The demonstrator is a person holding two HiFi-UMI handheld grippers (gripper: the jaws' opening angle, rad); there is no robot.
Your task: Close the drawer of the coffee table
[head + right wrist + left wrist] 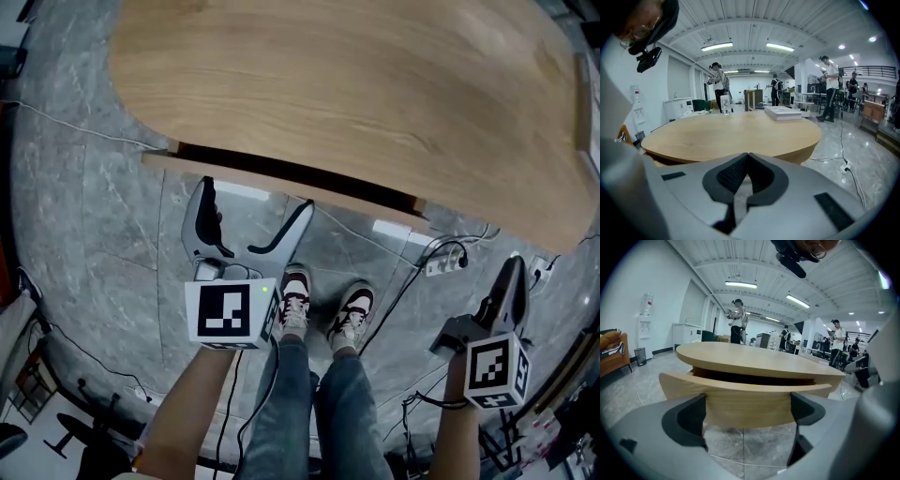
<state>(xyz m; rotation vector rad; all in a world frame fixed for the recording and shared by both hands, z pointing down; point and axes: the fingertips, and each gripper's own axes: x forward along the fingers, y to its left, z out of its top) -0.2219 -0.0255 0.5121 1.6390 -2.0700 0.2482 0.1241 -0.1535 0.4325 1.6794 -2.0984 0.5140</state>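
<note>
Head view: the coffee table [356, 94], an oval with a pale wood surface, stands on a grey stone-tiled floor [103, 216]. Its drawer [281, 183] is partly pulled out towards the person, with a dark gap showing between the curved drawer front and the table's body. The left gripper [258, 195] points at the left half of the drawer front, just before it, with its jaws spread wide and nothing between them. In the left gripper view the drawer front [745, 394] spans the gap between the two pads; whether they touch it cannot be told. The right gripper [513, 272] is held over the floor, apart from the table's right end. Its jaws are pressed together and empty, as the right gripper view [746, 168] confirms. The person's shoes [323, 314] stand between the two grippers, below the drawer.
</note>
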